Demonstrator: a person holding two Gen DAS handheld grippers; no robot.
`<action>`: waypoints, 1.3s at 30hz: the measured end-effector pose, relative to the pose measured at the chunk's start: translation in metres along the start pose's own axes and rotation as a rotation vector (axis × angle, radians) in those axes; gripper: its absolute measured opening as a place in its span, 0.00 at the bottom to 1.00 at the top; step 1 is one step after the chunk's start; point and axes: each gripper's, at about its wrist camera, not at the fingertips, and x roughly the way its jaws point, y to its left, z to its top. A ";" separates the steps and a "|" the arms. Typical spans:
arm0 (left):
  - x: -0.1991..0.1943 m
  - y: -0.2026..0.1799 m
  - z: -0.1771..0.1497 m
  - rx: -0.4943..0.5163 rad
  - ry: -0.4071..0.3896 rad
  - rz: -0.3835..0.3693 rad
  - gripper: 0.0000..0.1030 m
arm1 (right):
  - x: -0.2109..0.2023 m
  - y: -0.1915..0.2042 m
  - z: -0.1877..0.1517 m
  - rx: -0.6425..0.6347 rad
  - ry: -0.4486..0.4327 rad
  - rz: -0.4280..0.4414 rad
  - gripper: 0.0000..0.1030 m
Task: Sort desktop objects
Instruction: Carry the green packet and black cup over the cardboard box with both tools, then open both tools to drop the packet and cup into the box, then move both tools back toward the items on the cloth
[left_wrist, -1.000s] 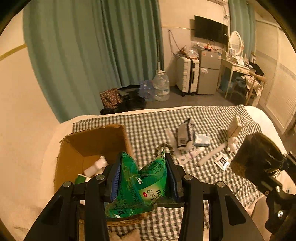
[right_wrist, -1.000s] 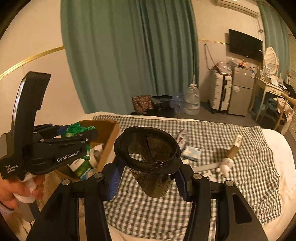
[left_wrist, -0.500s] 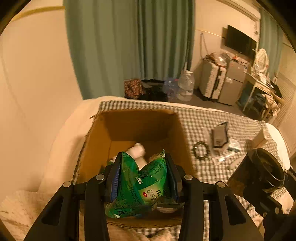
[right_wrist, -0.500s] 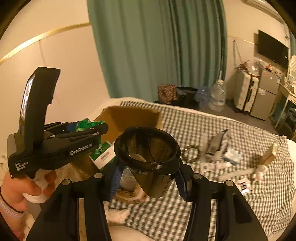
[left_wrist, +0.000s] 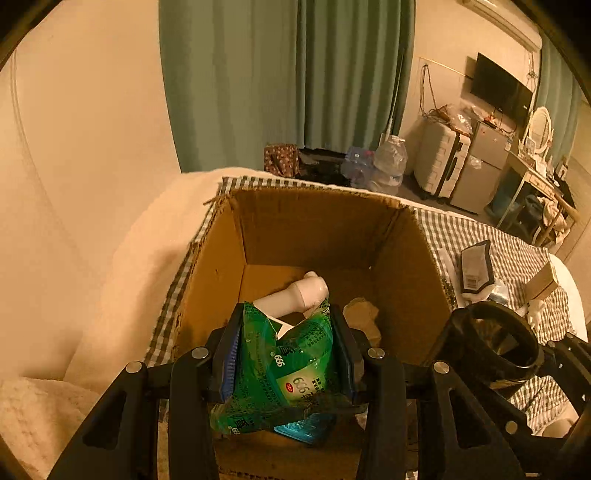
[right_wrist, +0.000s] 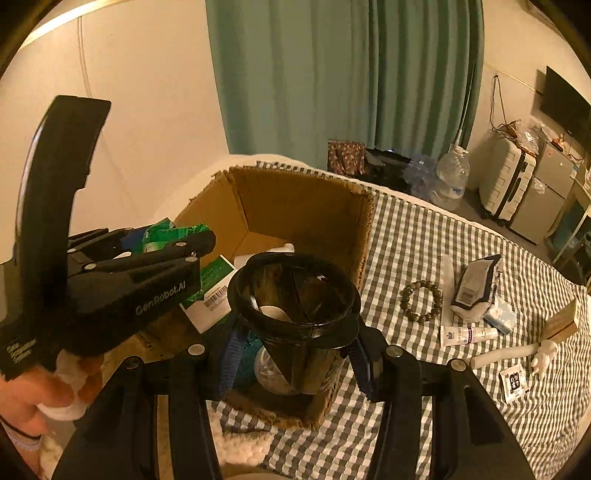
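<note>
My left gripper (left_wrist: 284, 365) is shut on a crumpled green packet (left_wrist: 291, 376), held over the open cardboard box (left_wrist: 317, 229). Inside the box lie a white bottle (left_wrist: 295, 295) and a green-and-white carton (right_wrist: 212, 284). My right gripper (right_wrist: 295, 354) is shut on a dark transparent cup (right_wrist: 295, 295), which hangs above the box's near right corner. The cup (left_wrist: 491, 350) also shows at the right edge of the left wrist view. A hand (right_wrist: 40, 391) holds the left gripper body (right_wrist: 122, 280) at the left of the right wrist view.
The box stands on a checked cloth (right_wrist: 406, 236). To its right lie a bead bracelet (right_wrist: 421, 301), a grey pouch (right_wrist: 474, 286), a small tube (right_wrist: 465, 334), a white figure on a stick (right_wrist: 517, 352) and a sachet (right_wrist: 513, 382). Curtain (right_wrist: 332, 74), water jug (right_wrist: 450, 177), suitcase (right_wrist: 506, 177) behind.
Both grippers have moved left and down toward the box. The packet now hangs over the box's inside, and the cup has come from over the cloth to the box's near corner.
</note>
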 end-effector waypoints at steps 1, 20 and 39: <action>0.002 0.001 0.000 -0.003 0.004 0.000 0.42 | 0.003 0.002 0.001 0.000 0.006 0.002 0.49; 0.014 0.018 -0.003 -0.089 0.023 0.053 0.90 | 0.004 -0.017 0.005 0.116 -0.047 -0.004 0.77; -0.077 -0.115 -0.030 0.126 -0.066 -0.094 1.00 | -0.114 -0.139 -0.063 0.222 -0.139 -0.283 0.84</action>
